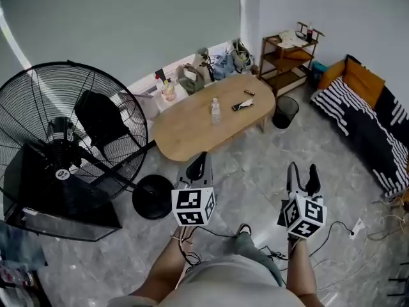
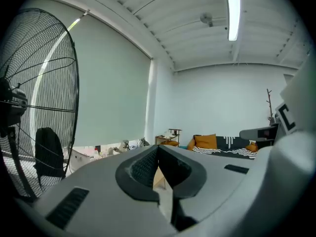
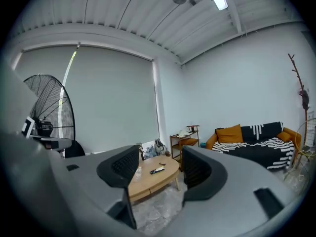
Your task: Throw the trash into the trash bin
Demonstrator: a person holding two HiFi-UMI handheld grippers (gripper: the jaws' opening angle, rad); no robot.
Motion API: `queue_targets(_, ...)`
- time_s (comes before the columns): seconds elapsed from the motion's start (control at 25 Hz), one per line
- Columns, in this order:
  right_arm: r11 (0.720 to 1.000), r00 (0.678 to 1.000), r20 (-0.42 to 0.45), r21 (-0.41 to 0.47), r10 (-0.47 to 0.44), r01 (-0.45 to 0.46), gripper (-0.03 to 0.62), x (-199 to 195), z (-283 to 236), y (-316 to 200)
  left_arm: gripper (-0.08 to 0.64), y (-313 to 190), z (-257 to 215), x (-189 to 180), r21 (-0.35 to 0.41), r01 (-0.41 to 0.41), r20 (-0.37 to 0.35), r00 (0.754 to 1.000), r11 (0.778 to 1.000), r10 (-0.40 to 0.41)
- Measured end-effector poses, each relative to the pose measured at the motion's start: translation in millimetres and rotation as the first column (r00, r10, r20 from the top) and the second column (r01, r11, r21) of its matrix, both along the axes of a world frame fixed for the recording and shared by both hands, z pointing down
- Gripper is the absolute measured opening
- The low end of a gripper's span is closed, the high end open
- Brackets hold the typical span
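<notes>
While the person stands on the grey floor, well back from the oval wooden table (image 1: 192, 130), both grippers are held out in front at about the same height and point toward it. The left gripper (image 1: 199, 163) has its jaws brought together, tips touching, with nothing caught between them; its own view shows the two dark pads meeting at the front. The right gripper (image 1: 303, 175) has its jaws standing wide apart and empty, and through the gap its own view looks onto the table. On the tabletop a small clear bottle (image 1: 215, 110) stands upright near the middle, a flat black-and-white piece (image 1: 243, 105) lies to its right, and a small dark item (image 1: 248, 93) lies beyond that, near the far edge. The trash bin (image 1: 285, 111), a black mesh one, stands on the floor just beside the table's right end, in front of a wooden shelf (image 1: 285, 59), well away from both grippers. A big black fan (image 1: 64, 146) stands at the left, and a sofa (image 1: 367, 123) with a striped cover and orange cushions runs along the right wall.
</notes>
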State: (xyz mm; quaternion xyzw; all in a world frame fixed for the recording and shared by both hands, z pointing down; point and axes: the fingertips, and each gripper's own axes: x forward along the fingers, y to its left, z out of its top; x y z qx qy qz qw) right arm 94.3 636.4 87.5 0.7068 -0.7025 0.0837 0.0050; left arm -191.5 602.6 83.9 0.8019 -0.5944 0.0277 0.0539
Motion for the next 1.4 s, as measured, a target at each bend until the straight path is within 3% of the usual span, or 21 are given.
queue_targets(0.4, 0.997, 0.997, -0.004, -0.013, -0.071, 0.071, 0.278, 54, -4, -134, 0.018, -113, 2, 45, -0.014, 0.084, -0.019, 0.996, 0.996, -0.084)
queue_targets(0.76, 0.996, 0.996, 0.028, -0.035, -0.086, 0.087, 0.277, 89, 6, -189, 0.018, -160, 7, 66, -0.035, 0.131, -0.005, 0.991, 0.991, -0.131)
queue_targets(1.12, 0.994, 0.995, 0.051, -0.072, -0.082, 0.085, 0.278, 100, 29, -240, 0.018, -214, 19, 73, -0.053, 0.14, -0.002, 0.99, 0.989, -0.14)
queue_targets(1.4, 0.993, 0.995, 0.039, -0.063, -0.095, 0.097, 0.278, 97, 26, -328, 0.018, -305, 27, 68, -0.053, 0.15, -0.012, 0.989, 0.987, -0.151)
